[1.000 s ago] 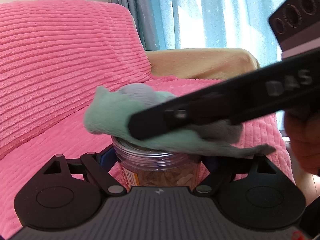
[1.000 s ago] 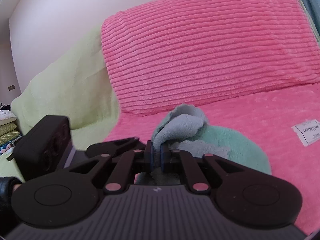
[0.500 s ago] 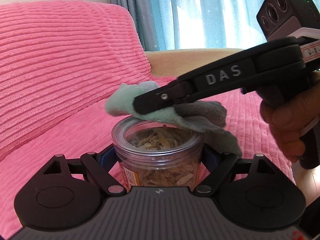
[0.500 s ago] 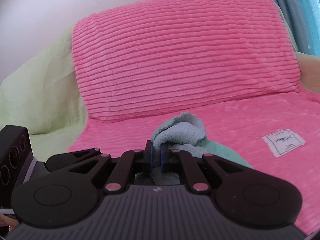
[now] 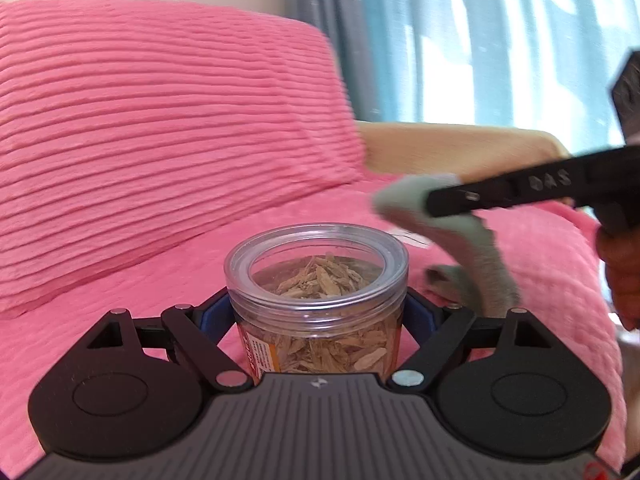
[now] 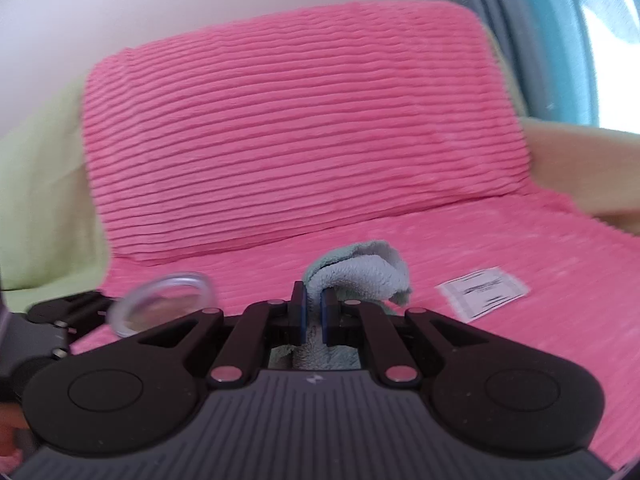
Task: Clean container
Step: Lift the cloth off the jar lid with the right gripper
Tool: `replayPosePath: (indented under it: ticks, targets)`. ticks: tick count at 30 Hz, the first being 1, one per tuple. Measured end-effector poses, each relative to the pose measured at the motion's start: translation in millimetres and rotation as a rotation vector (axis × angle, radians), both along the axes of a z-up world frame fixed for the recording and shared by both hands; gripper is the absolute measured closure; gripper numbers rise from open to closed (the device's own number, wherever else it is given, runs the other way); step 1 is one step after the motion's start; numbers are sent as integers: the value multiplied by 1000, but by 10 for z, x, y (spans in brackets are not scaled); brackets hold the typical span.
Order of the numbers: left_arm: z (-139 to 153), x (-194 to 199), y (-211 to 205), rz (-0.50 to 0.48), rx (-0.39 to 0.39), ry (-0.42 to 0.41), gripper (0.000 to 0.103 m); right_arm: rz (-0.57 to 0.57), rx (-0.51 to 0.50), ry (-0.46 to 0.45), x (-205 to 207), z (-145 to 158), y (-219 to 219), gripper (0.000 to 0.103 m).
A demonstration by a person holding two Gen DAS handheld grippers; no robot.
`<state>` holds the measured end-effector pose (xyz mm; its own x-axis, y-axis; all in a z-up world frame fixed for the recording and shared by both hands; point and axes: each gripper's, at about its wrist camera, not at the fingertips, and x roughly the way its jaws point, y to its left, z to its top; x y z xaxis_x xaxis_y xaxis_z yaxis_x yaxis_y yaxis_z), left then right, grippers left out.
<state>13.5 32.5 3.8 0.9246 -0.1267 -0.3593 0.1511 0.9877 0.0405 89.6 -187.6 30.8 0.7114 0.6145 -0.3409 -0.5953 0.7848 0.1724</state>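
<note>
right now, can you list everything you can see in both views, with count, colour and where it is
clear round plastic jar: one, transparent with an orange label and pale dried pieces inside, held upright over the sofa seat
fluffy mint-green and grey cloth: one, hanging to the right of the jar
ribbed pink plush sofa cover: one, over backrest and seat
white fabric label: one, black print, on the seat at right
light green cover: one, left of the pink cover
blue curtain: behind the sofa, right
left gripper: black, blue-padded fingers clamped on the jar
right gripper: black, fingers pinching the cloth
hand: one, holding the right gripper's handle
</note>
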Motion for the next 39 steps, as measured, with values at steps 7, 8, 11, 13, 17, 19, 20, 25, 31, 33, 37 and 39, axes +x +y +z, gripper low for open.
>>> replayPosePath:
  ticks: [7,8,11,13,17,19,20,25,31,33,37,39]
  targets:
    - [-37,61,70,44,0,22,18,34,-54,13,24,-103,119,98]
    - [-39,63,68,43,0,22,18,51,-67,16,14,-118,149,98]
    - [-50,48,70,35,-8,22,18,89,-89,25,-10,-161,216,98]
    - [-54,19,78,23,-19,21,17,96,-83,31,-9,-158,221,98]
    - [-61,20,28,-21,-8,23,18,107,-65,27,-23,-123,230,98]
    - [-62,13,-23,-58,4,24,18,112,-56,25,-30,-106,235,98]
    - [-64,7,-51,-77,10,23,18,115,-51,24,-34,-98,237,98]
    - [-73,-30,-172,-140,41,20,18,128,-29,20,-52,-55,249,98]
    - [-88,-41,-204,-151,47,23,18,144,-2,14,-73,-4,262,99]
    - [-92,-45,-221,-148,50,21,18,149,7,12,-80,13,267,99]
    - [-81,-58,-213,-141,40,15,18,83,37,4,-110,39,140,98]
    - [-72,-61,-180,-110,26,6,18,59,84,-9,-90,86,10,98]
